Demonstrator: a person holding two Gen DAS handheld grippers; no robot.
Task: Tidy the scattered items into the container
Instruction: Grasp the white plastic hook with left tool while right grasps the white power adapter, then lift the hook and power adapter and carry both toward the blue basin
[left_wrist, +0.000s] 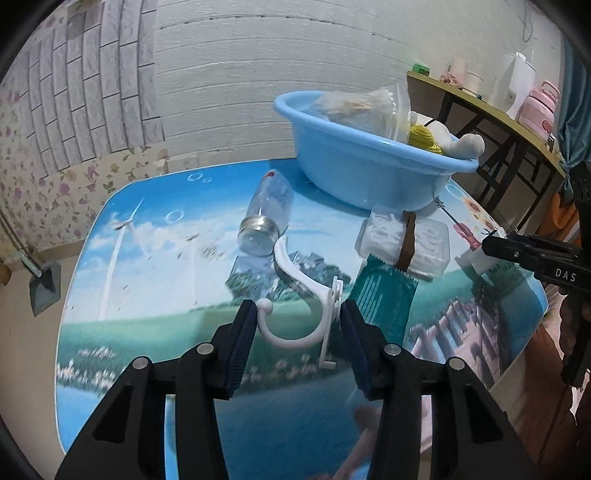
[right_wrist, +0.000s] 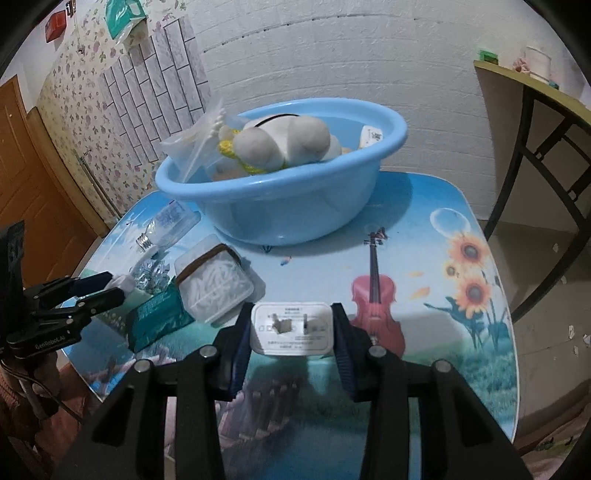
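The right tool (right_wrist: 291, 332) clamps the white plastic plug adapter (right_wrist: 291, 328) above the surface (right_wrist: 424, 258). The left tool (left_wrist: 298, 321) straddles the white plastic hook (left_wrist: 295, 295), open. Next: carry the adapter to the blue plastic basin (right_wrist: 295, 206).

The bench (right_wrist: 424, 229) lies open along its right side, from the near edge up to the blue basin (right_wrist: 295, 210) at the far edge. The left half is crowded: a clear box of white sticks (right_wrist: 218, 284), a teal packet (right_wrist: 159, 317), a glass bottle (left_wrist: 267, 214) and a white hook (left_wrist: 299, 299) lie close together, leaving only narrow gaps.
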